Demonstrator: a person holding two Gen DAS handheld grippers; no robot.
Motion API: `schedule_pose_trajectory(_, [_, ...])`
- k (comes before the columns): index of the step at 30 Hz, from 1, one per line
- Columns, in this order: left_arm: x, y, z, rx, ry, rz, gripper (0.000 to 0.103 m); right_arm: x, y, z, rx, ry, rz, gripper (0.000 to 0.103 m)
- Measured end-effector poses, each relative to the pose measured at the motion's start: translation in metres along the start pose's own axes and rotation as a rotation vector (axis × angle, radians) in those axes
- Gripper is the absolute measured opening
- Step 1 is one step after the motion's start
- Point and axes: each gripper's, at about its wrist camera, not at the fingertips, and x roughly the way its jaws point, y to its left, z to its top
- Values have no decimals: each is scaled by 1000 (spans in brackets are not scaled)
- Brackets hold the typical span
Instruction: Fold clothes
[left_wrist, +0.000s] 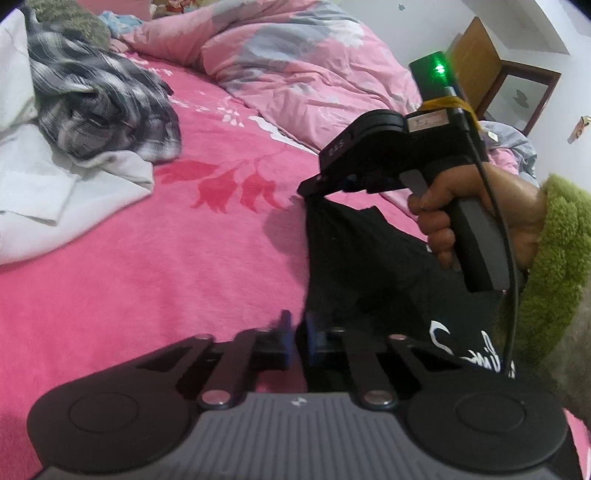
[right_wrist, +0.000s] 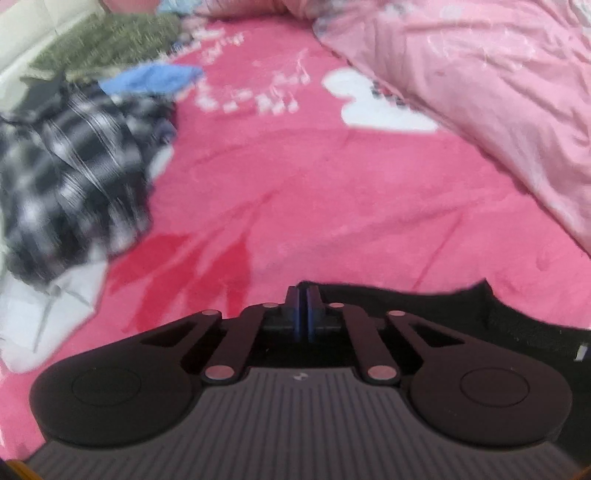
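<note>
The bed's pink blanket (left_wrist: 147, 277) is a soft, matt, fleecy cloth. The black garment (left_wrist: 369, 258) is smooth matt fabric. The far pink quilt (left_wrist: 314, 74) has a slight sheen. The left hand-held gripper (left_wrist: 297, 336) is matt black plastic with shiny metal rivets. The sleeve (left_wrist: 557, 258) is shaggy green pile.

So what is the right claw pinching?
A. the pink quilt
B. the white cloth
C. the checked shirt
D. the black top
D. In the left wrist view the right claw is shut on a corner of the black top and holds it up off the bed; the checked shirt, pink quilt and white cloth lie well away from it.
</note>
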Motion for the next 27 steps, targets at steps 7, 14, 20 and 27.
schedule_pose_trajectory(7, [2,3,1,-14,11,6,6,8,2,-1,-22,-39,23,2])
schedule_pose_trajectory(14, [2,11,4,-47,30,-35,12,1,-31,-12,153,-119,174,6])
schedule_pose_trajectory(20, [-6,18,7,-86,-1,-43,27,-111,-100,-45,373,-279,323,11])
schedule_pose_trajectory(27, [-5,15,7,-68,-7,-28,35,-149,-106,-120,298,-93,356,12])
